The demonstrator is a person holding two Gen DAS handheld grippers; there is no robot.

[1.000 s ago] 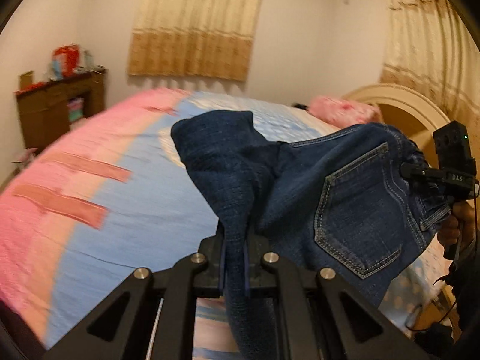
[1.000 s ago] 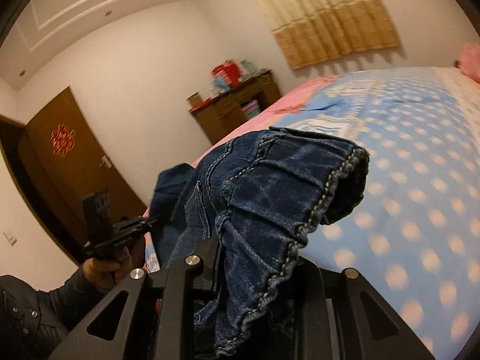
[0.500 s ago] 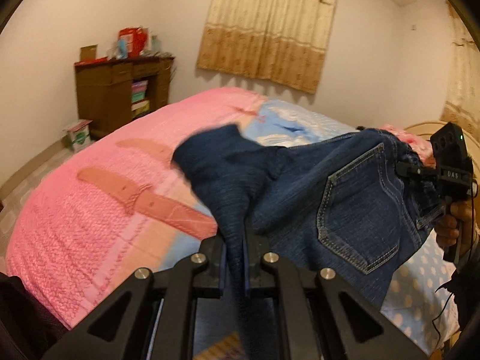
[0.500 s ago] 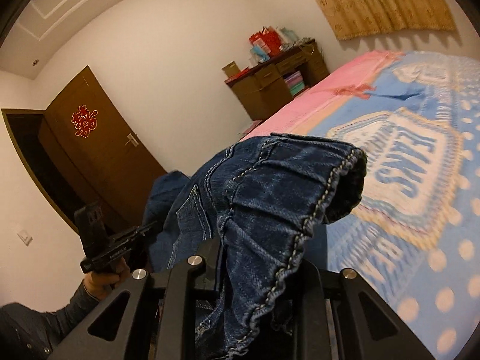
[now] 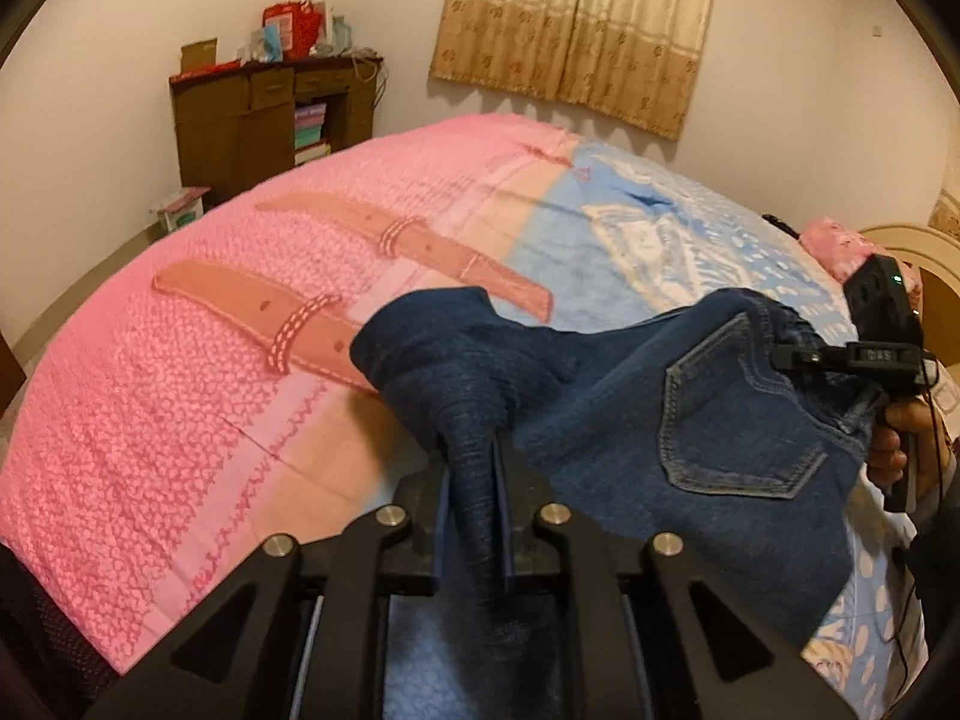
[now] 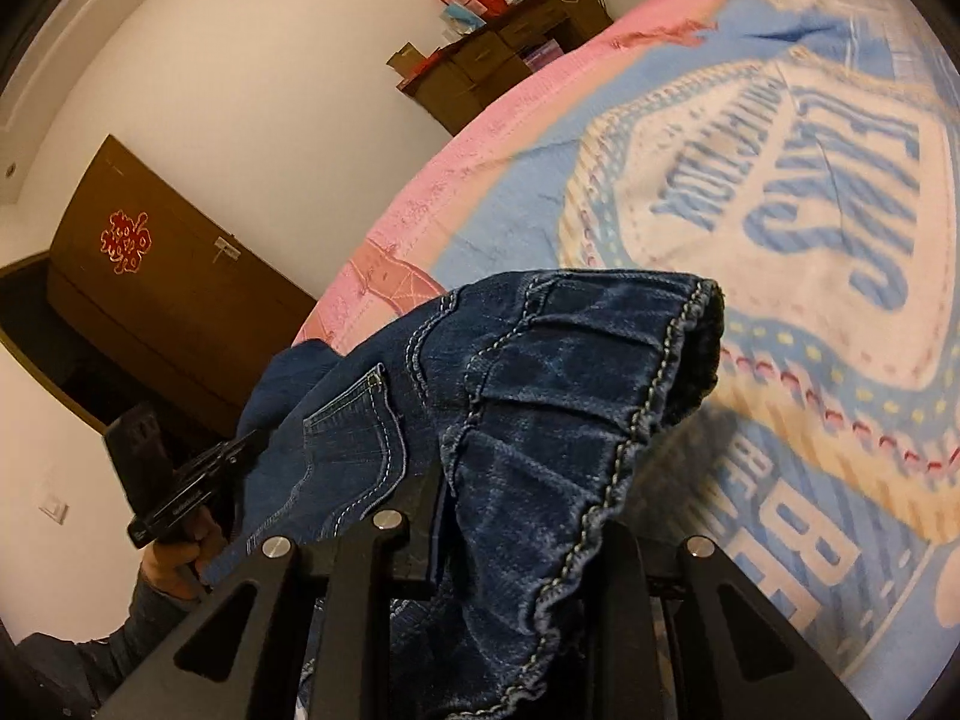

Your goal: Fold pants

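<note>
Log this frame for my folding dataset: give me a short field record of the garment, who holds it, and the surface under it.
garment: dark blue jeans, back pocket showing
left tool: leg-end fabric between its fingers, jaws opening
right tool: shut on the gathered waistband
garment state: held up between both tools, spread above the bed
surface: bed cover, pink and blue
background: brown cabinet, curtain

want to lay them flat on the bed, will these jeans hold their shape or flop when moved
Probably floppy: the jeans sag and drape between the left gripper, whose jaws are opening around a bunched fold, and the right gripper. The gathered waistband looks stretchy. The denim seems thick, so likely not slippery.
</note>
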